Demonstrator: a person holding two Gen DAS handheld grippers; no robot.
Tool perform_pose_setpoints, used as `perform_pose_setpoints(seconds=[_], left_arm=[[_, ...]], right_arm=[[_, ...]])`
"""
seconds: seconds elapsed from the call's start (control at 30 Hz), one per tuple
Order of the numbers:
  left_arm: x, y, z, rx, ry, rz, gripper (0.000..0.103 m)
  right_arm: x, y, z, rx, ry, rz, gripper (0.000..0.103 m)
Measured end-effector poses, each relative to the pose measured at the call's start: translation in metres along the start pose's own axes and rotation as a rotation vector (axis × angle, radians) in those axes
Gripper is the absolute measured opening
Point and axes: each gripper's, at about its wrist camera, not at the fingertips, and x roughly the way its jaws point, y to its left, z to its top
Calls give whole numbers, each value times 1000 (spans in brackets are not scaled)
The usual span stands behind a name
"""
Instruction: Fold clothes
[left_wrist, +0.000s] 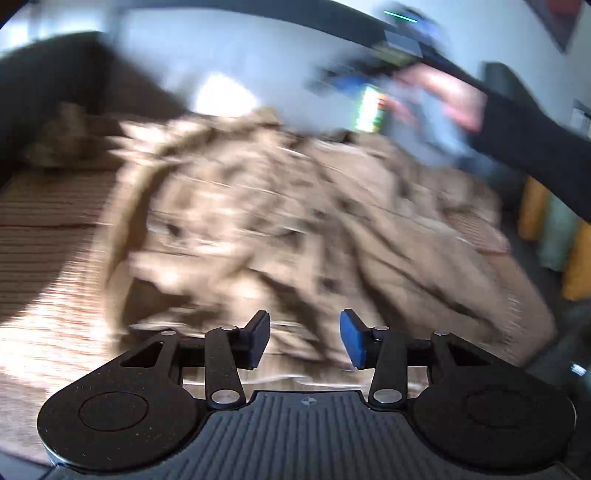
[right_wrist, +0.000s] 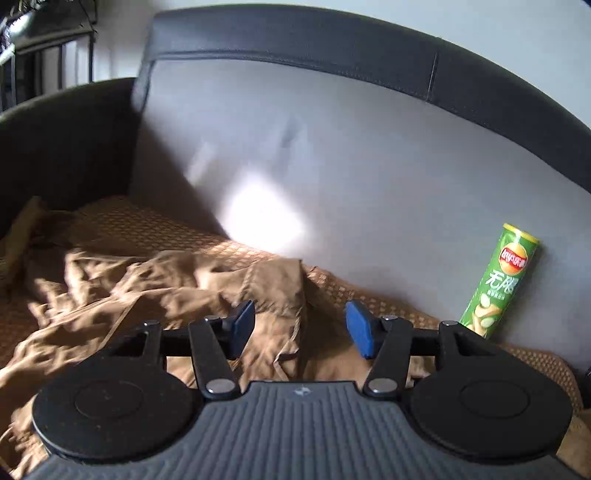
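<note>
Garment: tan clothing (right_wrist: 155, 291), crumpled on sofa's woven cover (right_wrist: 122, 221), just in front of grey backrest (right_wrist: 332, 166).
L gripper (left_wrist: 304, 339): jaws wide apart, empty, over garment; view blurred.
R gripper (right_wrist: 300, 328): jaws wide, empty, above garment edge.
Chip can (right_wrist: 498, 284): upright, leaning on backrest, right of garment.

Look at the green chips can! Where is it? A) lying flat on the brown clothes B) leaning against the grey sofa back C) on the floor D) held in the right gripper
B: the green chips can stands tilted against the grey sofa back, apart from the crumpled brown garment, and the right gripper is open with nothing between its fingers.
</note>
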Motion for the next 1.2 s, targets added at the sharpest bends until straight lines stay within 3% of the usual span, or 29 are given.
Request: perform_pose_setpoints(seconds=[0.17,0.3,0.43,0.7,0.83,0.87,0.9,0.93,0.97,1.0,1.07,1.2], left_arm=[[-14,48,6,-94,-37,208,58],[-14,56,-10,10,30,245,56],[-9,58,-19,44,48,280,56],[4,65,-37,108,95,340,48],[14,70,-38,86,87,358,46],[15,69,-37,83,76,355,23],[15,67,-36,81,64,353,13],[12,66,-35,73,40,373,3],[9,64,-34,65,16,394,2],[2,65,-34,44,-6,402,2],[-7,68,-36,9,-23,405,2],[13,68,-56,32,56,411,2]], right_arm=[[-88,31,-92,83,120,204,65],[-119,48,-171,228,297,329,65],[-127,60,-220,369,402,376,65],[-129,79,-236,495,419,396,65],[-127,80,-239,526,433,393,65],[-124,81,-240,543,437,397,65],[-121,82,-242,562,437,405,63],[-118,83,-243,577,435,413,55],[-115,84,-244,588,439,429,43],[-113,83,-245,600,449,453,6],[-118,80,-244,611,448,500,6],[-126,75,-247,548,463,488,3]])
